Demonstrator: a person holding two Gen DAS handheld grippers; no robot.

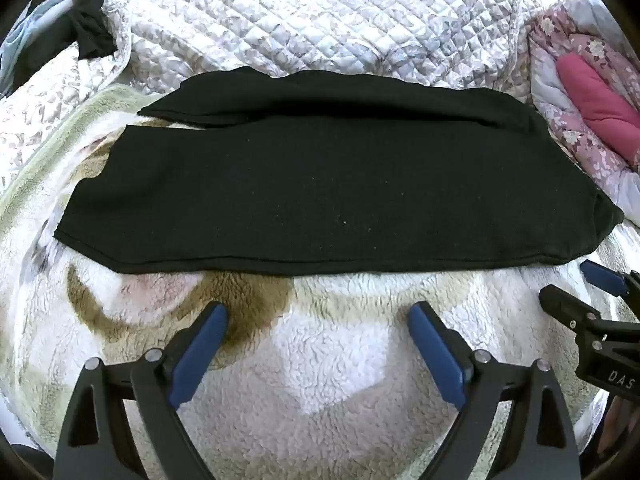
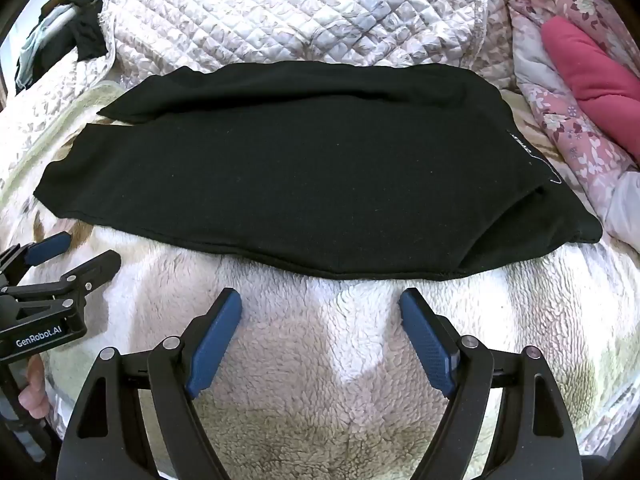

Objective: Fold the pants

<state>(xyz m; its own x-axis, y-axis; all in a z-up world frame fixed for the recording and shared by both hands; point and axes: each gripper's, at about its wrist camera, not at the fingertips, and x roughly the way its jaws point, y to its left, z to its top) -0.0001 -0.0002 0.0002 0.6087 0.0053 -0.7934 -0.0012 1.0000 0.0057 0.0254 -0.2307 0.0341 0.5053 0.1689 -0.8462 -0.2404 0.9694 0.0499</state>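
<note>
Jaws wide, both grippers [image 1: 318, 312] [image 2: 320, 298] face black pants [image 1: 320, 200] on fleece blanket [image 1: 340, 360].

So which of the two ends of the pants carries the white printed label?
The right end of the black pants: small white label near the waistband there, seen in the right wrist view. The left end shows only two plain leg hems, slightly offset.

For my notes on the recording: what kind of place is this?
Probably a bedroom: the black pants lie on a fleece blanket over a bed, with a quilted cover behind and floral bedding at the right.
</note>
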